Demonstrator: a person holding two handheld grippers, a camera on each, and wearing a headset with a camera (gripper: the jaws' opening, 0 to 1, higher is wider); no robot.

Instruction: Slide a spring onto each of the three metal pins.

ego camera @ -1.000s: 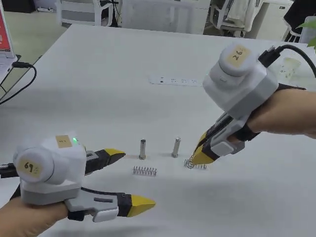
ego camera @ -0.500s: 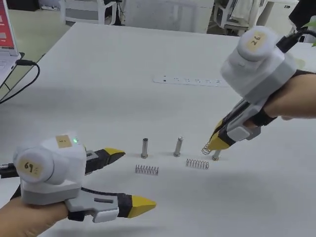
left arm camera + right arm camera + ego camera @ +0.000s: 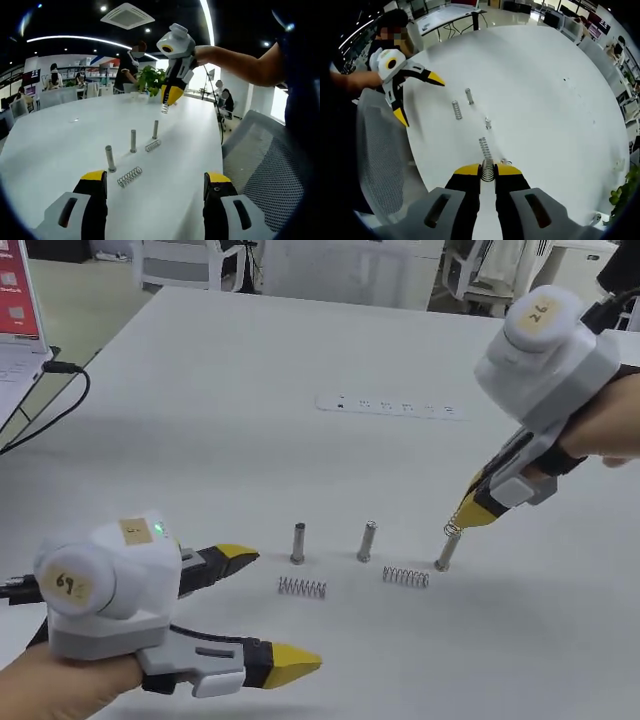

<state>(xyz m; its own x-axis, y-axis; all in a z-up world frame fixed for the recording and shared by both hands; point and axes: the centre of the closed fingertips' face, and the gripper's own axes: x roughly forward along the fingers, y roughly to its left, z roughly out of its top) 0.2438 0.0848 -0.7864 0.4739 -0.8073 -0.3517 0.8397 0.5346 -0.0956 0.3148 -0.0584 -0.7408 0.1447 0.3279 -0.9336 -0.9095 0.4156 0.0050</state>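
Right tool [image 3: 466, 518] is clamped almost fully closed on one spring [image 3: 452, 530]. In the right gripper view we see the coil pinched between the yellow tips, with its free end sticking out ahead. That end sits right at the top of the rightmost pin [image 3: 443, 553], and we can't tell if it's threaded on or just touching.

Left tool [image 3: 286, 612] has its jaws wide apart and holds nothing. It's low on the near side of the worktop [image 3: 200, 440], well apart from the parts.

Middle pin [image 3: 367, 541] and left pin [image 3: 298, 543] stand upright and bare. First loose spring [image 3: 302, 587] lies flat just in front of the left pin. Second loose spring [image 3: 405, 577] lies flat between the middle and rightmost pins, slightly nearer us.

The worktop is plain white, with a power strip [image 3: 392, 406] lying across its far part. A laptop [image 3: 15, 300] and a black cable [image 3: 50, 410] are at its left edge, and office chairs [image 3: 180, 265] stand beyond it. In the left gripper view we see a potted plant [image 3: 150, 80] behind the right tool, plus an open office with ceiling lights.
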